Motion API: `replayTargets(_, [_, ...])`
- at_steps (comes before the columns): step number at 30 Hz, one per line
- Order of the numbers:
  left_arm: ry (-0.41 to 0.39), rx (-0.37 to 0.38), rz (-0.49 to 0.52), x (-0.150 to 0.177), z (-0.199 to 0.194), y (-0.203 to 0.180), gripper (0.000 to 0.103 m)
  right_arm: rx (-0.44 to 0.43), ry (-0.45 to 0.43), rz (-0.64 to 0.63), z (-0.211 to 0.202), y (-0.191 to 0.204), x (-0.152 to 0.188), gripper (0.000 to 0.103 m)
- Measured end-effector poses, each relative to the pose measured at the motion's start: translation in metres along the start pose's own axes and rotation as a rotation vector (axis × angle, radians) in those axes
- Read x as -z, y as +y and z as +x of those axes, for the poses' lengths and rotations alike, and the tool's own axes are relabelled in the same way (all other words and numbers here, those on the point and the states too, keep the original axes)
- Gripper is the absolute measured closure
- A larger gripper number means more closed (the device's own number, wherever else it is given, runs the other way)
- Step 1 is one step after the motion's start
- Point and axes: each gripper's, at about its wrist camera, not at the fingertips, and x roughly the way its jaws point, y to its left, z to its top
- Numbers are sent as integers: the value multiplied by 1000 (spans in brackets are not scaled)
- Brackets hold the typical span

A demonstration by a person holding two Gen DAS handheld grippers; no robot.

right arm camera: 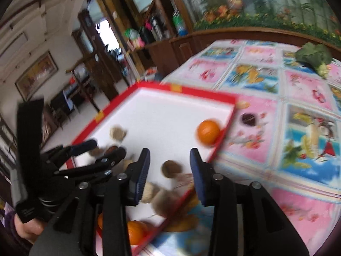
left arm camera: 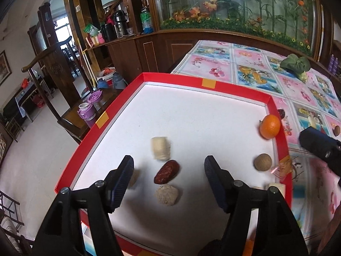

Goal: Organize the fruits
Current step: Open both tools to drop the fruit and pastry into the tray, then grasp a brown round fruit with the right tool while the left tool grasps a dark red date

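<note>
A red-rimmed white tray (left arm camera: 181, 79) (right arm camera: 213, 95) lies on a flowered tablecloth. In it are an orange (left arm camera: 269, 126) (right arm camera: 208, 131) by the right rim, a brown round fruit (left arm camera: 263, 162) (right arm camera: 171, 169), a red date (left arm camera: 166, 172), a pale roll (left arm camera: 160, 148) and a beige lump (left arm camera: 166, 194). My left gripper (left arm camera: 169, 166) is open, empty, over the date. My right gripper (right arm camera: 169, 160) is open, empty, above the brown fruit; it shows in the left wrist view (left arm camera: 319, 147). A second orange (right arm camera: 136, 231) sits at the tray's near corner.
A leafy green vegetable (left arm camera: 297, 65) (right arm camera: 314, 58) lies far right on the cloth. A dark date (right arm camera: 248, 118) and a brown fruit (left arm camera: 337, 130) lie on the cloth outside the tray. A wooden chair (left arm camera: 61, 93) with purple bottles stands left of the table.
</note>
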Motion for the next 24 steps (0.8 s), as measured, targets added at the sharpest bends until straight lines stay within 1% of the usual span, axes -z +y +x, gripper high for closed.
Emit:
replayTargets(2, [-10,13,7,-3,-5,-5,34,12,-40,28,-14,-17,-2,57])
replayTargets(3, [-15,19,11,-3,-7,-7,34,34,-59,43,-23,-28,-2,56])
replayTargets(6, [-36,53,26,-8,-17,-19,34,91,-79,88,-40,-61,-1,55])
replayTargets(9, [-50,89,58,-12,-26,-34,30,138,-88,156,-57,-95,-1,55])
replayTargets(12, [-55,110,90,-12,-32,-49,30,190,-108,192,-75,-121,-1,55])
replayTargets(17, [-48,137,155,-10,-34,-75,30,250,-119,231,-101,-153,6,55])
replayTargets(19, [-43,141,167,-9,-34,-81,30,299,-117,242,-112,-168,10,54])
replayTargets(24, [-40,162,200,-15,-31,-95,30,375,-121,290,-122,-202,11,54])
